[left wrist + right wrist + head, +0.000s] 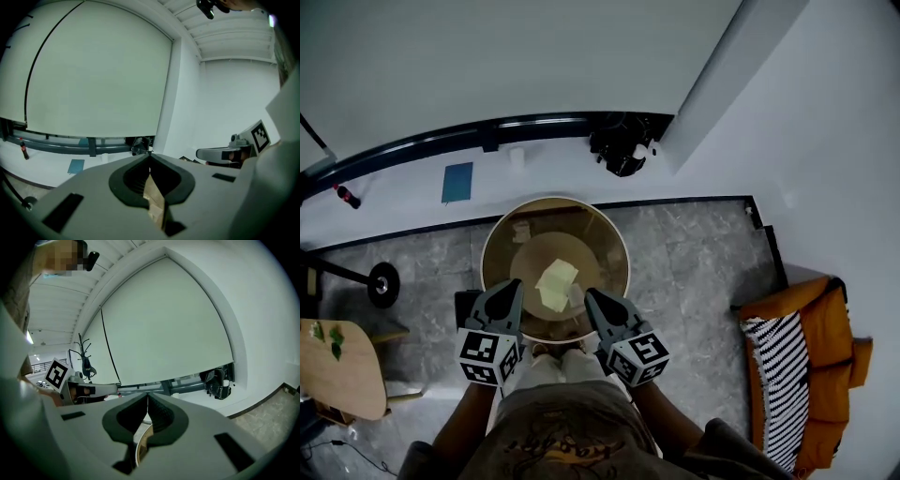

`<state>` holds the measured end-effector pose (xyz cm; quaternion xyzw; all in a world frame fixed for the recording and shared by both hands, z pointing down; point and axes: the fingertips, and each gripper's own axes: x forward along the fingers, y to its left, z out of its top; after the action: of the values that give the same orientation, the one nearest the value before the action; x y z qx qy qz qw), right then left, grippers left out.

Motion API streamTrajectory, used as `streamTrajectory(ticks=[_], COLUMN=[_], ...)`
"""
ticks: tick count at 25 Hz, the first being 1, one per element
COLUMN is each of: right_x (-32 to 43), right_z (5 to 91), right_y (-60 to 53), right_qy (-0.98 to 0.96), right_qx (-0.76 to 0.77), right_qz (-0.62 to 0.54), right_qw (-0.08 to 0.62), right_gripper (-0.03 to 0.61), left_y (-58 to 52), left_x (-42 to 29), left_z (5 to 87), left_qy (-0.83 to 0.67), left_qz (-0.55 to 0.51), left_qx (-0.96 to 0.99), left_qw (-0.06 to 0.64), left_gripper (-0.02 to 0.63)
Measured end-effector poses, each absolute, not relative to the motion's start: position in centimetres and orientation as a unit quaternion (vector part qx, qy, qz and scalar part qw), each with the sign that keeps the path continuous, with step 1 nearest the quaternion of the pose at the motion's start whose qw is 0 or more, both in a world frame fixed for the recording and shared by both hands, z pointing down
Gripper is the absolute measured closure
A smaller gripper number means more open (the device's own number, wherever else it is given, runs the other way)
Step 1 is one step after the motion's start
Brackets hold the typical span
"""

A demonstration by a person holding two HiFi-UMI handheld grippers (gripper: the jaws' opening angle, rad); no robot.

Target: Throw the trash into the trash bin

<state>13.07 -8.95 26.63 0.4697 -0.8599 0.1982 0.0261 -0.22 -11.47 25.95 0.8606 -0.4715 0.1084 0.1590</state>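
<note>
Two tools, the left tool (pixel 512 289) and right tool (pixel 593 298), clamp the rim of one bin (pixel 490 246) holding one paper (pixel 556 284). One orange sofa (pixel 816 319) and one blue book (pixel 457 182) lie well clear.

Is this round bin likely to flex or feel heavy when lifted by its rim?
Probably light: the trash bin holds mostly paper. Its wall looks thin in the left gripper, so the rim may flex. A second grip by the right gripper should limit tipping.

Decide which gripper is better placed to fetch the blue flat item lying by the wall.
Left, probably. The blue item lies left of the trash bin, nearer the left gripper; the right gripper would have to cross over. Both clamp the bin's rim.
</note>
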Motion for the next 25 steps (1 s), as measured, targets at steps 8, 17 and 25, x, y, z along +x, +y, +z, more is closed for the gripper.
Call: streamTrajectory(ticks=[8, 17, 25], right_x=[13.5, 14.4, 13.2], right_z=[30.2, 37.1, 42.9], right_y=[-11.8, -15.2, -17.6], right_qy=[-0.864, -0.858, -0.858], right_qx=[0.460, 0.467, 0.461], right_qz=[0.202, 0.207, 0.216], right_qw=[0.039, 0.053, 0.064], right_gripper=[0.558, 0.560, 0.558], left_y=[-13.3, -16.2, -18.5], left_x=[0.7, 1.3, 1.0], left_z=[31.0, 38.9, 45.8], left_qy=[-0.470, -0.479, -0.479], left_qz=[0.107, 0.093, 0.111], left_qx=[0.856, 0.843, 0.840], left_qw=[0.188, 0.225, 0.229], left_gripper=[0.597, 0.597, 0.595])
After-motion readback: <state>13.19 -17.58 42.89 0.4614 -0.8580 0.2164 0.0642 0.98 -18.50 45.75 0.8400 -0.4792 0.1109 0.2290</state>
